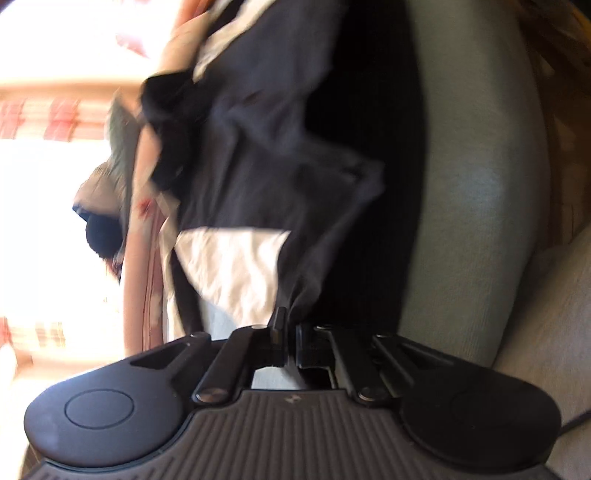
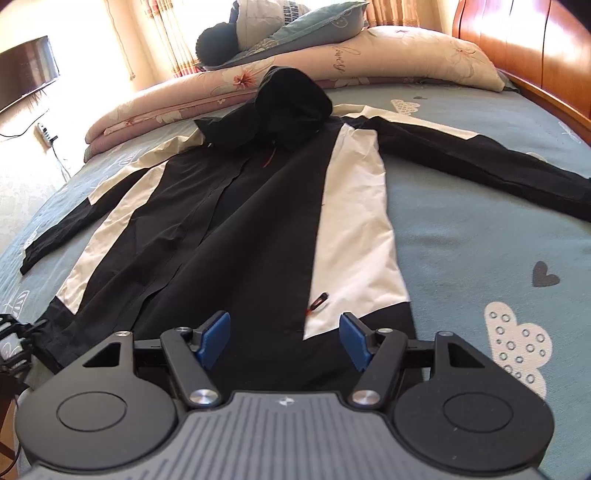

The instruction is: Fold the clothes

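Lying flat across the blue-grey bedsheet (image 2: 461, 236), the black and white hooded jacket (image 2: 236, 221) is spread front up, hood (image 2: 291, 99) toward the pillows, both sleeves stretched outward. Left gripper (image 1: 290, 328) has its jaws pressed together, pinching a bunched bit of the jacket's black fabric at the hem corner; fabric pulls up in wrinkles from that pinch. In the right wrist view the same gripper only peeks in at the left frame edge by the jacket's lower corner, mostly cut off. Right gripper (image 2: 284, 339) is spread wide, blue pads (image 2: 214, 338) apart, hovering above the hem near the middle of the jacket, nothing between them. A small red-and-black zipper pull (image 2: 319, 301) lies on the white panel just ahead of the right pad.

Around: folded floral quilt (image 2: 166, 107) and floral pillow (image 2: 424, 62) beyond the hood, more cushions (image 2: 280, 33) stacked behind, wooden headboard (image 2: 517, 48) at right, dark TV screen (image 2: 26, 70) at left, curtains (image 2: 166, 40) backlit. Nothing sits on the jacket itself.

Left wrist view is rolled sideways and motion-blurred; window area is blown out, background objects there hard to make out. Right sleeve end runs out of frame.
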The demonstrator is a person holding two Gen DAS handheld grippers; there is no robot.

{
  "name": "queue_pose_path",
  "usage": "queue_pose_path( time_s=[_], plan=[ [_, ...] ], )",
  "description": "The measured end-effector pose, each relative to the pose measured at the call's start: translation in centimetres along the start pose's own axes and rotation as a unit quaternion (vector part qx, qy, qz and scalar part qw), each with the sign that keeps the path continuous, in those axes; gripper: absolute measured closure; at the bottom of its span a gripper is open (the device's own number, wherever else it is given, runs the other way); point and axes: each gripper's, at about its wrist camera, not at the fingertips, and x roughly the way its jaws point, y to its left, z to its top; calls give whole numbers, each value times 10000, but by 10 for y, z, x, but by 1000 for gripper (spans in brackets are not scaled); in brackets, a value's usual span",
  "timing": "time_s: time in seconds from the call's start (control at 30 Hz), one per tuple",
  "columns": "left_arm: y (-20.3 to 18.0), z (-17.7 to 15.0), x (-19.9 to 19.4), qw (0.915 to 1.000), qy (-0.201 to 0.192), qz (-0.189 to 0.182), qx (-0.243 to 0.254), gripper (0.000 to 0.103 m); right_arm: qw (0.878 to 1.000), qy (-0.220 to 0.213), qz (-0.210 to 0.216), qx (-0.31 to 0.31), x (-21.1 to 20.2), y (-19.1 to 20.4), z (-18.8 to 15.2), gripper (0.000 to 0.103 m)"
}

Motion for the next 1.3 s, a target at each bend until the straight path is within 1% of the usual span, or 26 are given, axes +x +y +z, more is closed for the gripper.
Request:
queue_pose_path(
  time_s=[0.07,0.13,0.23,0.33,0.37,0.43,0.47,0.5,0.53,0.57,0.6,0.67,0.73,0.8,0.87,0.93,0.97,1.0,1.03,1.07,1.1,1.13,1.17,1.2,1.23,1.3],
  plan=[
    [8,-15,-4,9989,221,-30,-423,103,9998,31,-173,-39,0,-6,0,33],
    [12,-24,-7,9959,255,-193,-845,103,9991,90,-413,-54,3,-14,-1,33],
    [9,-18,-9,9948,218,-332,-935,102,9967,277,-712,262,9,-35,-9,33],
    [9,-13,-7,9944,211,-522,-892,91,9942,464,-695,674,15,-56,-22,33],
    [11,-15,-8,9934,189,-579,-970,91,9933,528,-633,815,17,-63,-27,33],
    [15,-18,-9,9921,230,-523,-1119,91,9928,569,-448,954,22,-71,-37,37],
    [17,-19,-8,9915,265,-497,-1171,91,9945,479,-416,831,22,-71,-40,53],
    [17,-19,-8,9912,279,-486,-1196,91,9957,458,-363,714,23,-69,-41,65],
    [18,-19,-7,9911,297,-484,-1201,91,9961,489,-283,676,23,-69,-40,83],
    [17,-18,-5,9912,348,-483,-1179,91,9965,503,-178,641,21,-69,-39,88],
    [17,-18,-3,9914,412,-480,-1147,91,9968,507,-160,589,16,-70,-38,91],
    [15,-18,0,9910,532,-483,-1133,92,9973,512,-211,480,5,-73,-36,92],
    [13,-20,-2,9893,630,-586,-1179,92,9943,707,-283,741,5,-87,-40,91],
    [13,-21,-4,9888,629,-654,-1182,92,9915,851,-233,960,5,-97,-44,87],
    [20,-20,-12,9880,534,-818,-1197,89,9922,806,-327,896,-6,-94,-40,70],
    [34,-23,-23,9835,506,-1115,-1335,88,9938,688,-412,766,-18,-89,-33,67],
    [42,-25,-29,9805,498,-1229,-1453,88,9953,578,-372,676,-21,-84,-27,64],
    [54,-28,-35,9755,486,-1321,-1691,88,9967,471,-310,586,-23,-78,-20,62],
    [68,-29,-39,9698,431,-1368,-1974,88,9978,363,-248,497,-25,-73,-13,59],
    [83,-27,-41,9644,288,-1336,-2264,86,9987,255,-185,407,-27,-68,-6,56],
    [98,-22,-42,9583,110,-1273,-2556,80,9994,199,-79,289,-24,-61,2,54],
    [112,-13,-36,9494,-44,-1320,-2849,63,9997,190,57,140,-16,-50,12,52],
    [125,-2,-27,9386,-187,-1419,-3140,53,9997,203,156,-41,-5,-37,22,52],
    [138,9,-18,9266,-329,-1516,-3427,40,9991,243,216,-261,8,-22,32,52],
    [149,23,-6,9156,-427,-1636,-3647,39,9978,295,288,-521,23,-6,43,51],
    [164,53,31,8999,-446,-1750,-3968,38,9949,280,427,-872,52,23,60,50]
  ],
)
